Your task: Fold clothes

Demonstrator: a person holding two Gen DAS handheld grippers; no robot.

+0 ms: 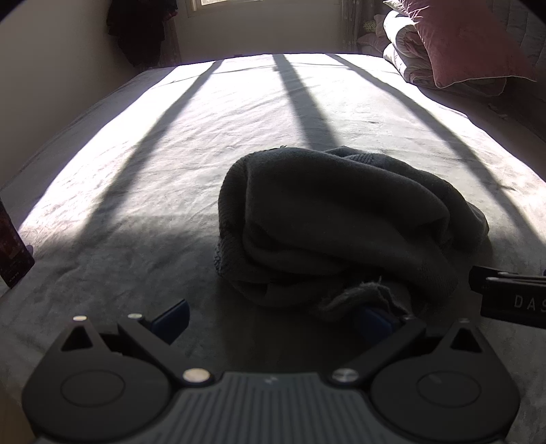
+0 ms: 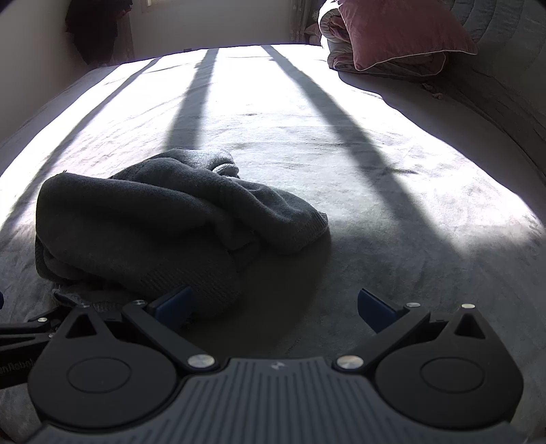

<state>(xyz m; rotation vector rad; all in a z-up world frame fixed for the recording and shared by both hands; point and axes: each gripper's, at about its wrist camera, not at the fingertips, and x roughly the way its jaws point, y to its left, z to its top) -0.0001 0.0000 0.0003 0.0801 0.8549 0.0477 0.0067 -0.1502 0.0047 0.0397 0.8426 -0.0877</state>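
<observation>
My left gripper [image 1: 273,319] stood wide open just short of the sweater [image 1: 341,232], nothing between its blue pads [image 1: 172,321]; the right-hand pad was half hidden behind the sweater's frayed near edge, and I could not tell whether it touched the cloth. My right gripper [image 2: 274,309] was spread just as wide and empty too; its left pad [image 2: 172,305] sat against the sweater's [image 2: 153,232] near hem, its right pad over bare sheet well to the right of the sweater. Each gripper showed at the edge of the other's view, close beside the sweater's near side.

The sweater itself was a dark grey knit, heaped in a loose crumpled mound, not yet folded; it lay in shade on the near part of the bed [image 1: 136,191], with a ribbed edge turned out on its left side in the left view and a rolled hem on its right side in the right view.

Left of the sweater, at the bed's edge, stood a dark card-like thing [image 1: 13,252]; I could not make out what it was.

Beyond the sweater the sheet lay in bright sun, crossed by three long bars of shadow. Far beyond and to the right of the sweater a pink pillow [image 2: 402,30] leaned on a rolled quilt [image 1: 406,51]; far beyond to the left, dark clothes [image 1: 136,30] hung by the wall.
</observation>
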